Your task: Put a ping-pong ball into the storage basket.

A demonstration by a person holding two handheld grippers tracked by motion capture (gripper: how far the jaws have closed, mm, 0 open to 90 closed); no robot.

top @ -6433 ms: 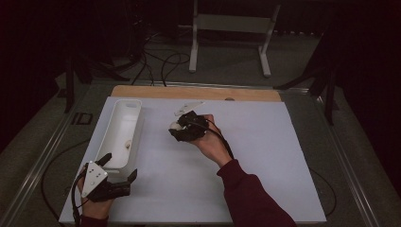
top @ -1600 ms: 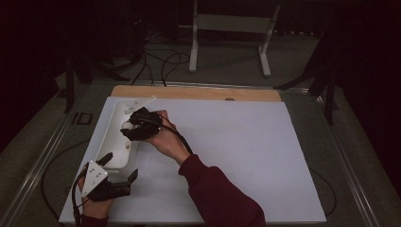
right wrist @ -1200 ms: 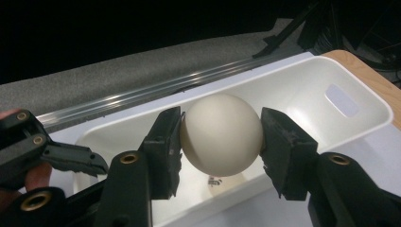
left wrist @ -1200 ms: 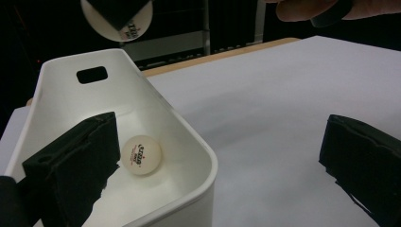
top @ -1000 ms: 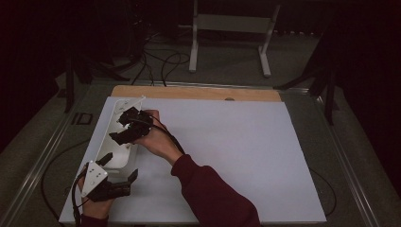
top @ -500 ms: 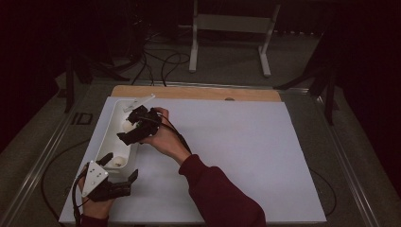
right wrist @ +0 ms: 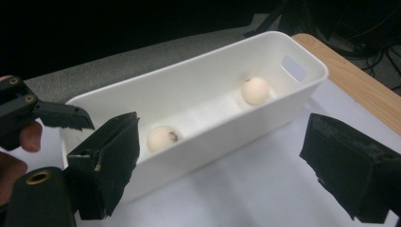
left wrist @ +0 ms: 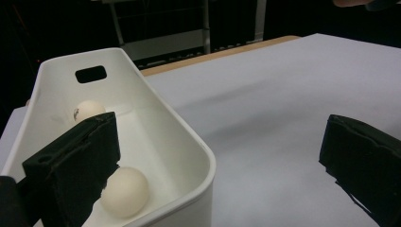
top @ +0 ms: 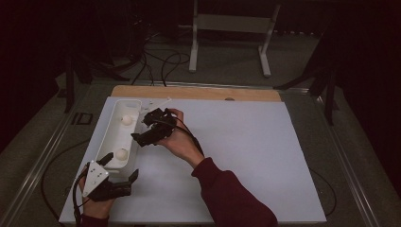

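A long white tray (top: 105,142) stands at the table's left with two white balls in it, one toward the far end (top: 126,120) and one toward the near end (top: 122,153). My right gripper (top: 142,130) hovers just right of the tray, pointing at it. Its jaws have just been opening and are open, with nothing between them. In the right gripper view the tray (right wrist: 203,137) and both balls (right wrist: 162,138) (right wrist: 255,90) lie ahead of the right gripper (right wrist: 222,132). My left gripper (top: 122,165) rests open at the tray's near end. In its own view the left gripper (left wrist: 217,132) straddles the tray's corner (left wrist: 198,151).
A white sheet (top: 246,151) covers the table, with a wooden strip (top: 198,92) along its far edge. A thin white object (top: 160,101) lies by the tray's far right corner. Beyond the table are cables (top: 161,61) and a white stand (top: 231,28).
My right gripper has drawn back to the right, from above the tray to the table beside it. The left gripper has stayed put.
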